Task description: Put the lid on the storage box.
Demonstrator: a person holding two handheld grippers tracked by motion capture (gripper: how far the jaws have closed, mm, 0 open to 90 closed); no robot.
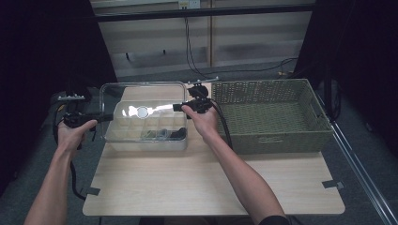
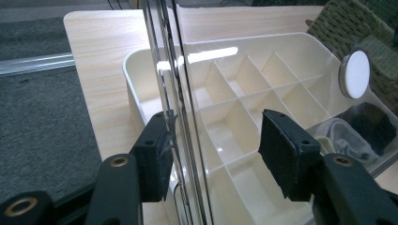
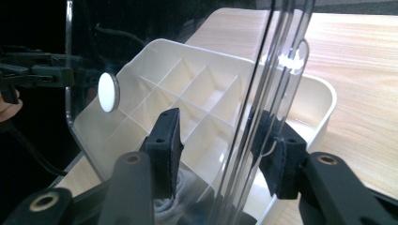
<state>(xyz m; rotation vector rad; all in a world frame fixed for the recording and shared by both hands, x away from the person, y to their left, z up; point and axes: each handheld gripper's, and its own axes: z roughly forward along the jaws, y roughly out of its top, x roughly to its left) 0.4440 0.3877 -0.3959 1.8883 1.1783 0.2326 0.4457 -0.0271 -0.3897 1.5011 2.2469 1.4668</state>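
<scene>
Two tools are held at the ends of a clear lid (image 1: 141, 101) raised over a cream divided tray (image 1: 145, 133) on the wooden surface (image 1: 211, 183). At the left end, the left tool (image 1: 107, 117) is seen with its jaws apart, the lid's edge between them; one pad (image 2: 155, 157) lies against that edge, the other stands clear. A white round knob (image 1: 142, 111) is fixed mid-lid. At the right end, the right tool (image 1: 177, 107) is likewise parted astride the lid's edge. Dark items (image 1: 164, 134) lie in the tray's near compartments. A green woven basket (image 1: 272, 140) stands just beside the tray.
</scene>
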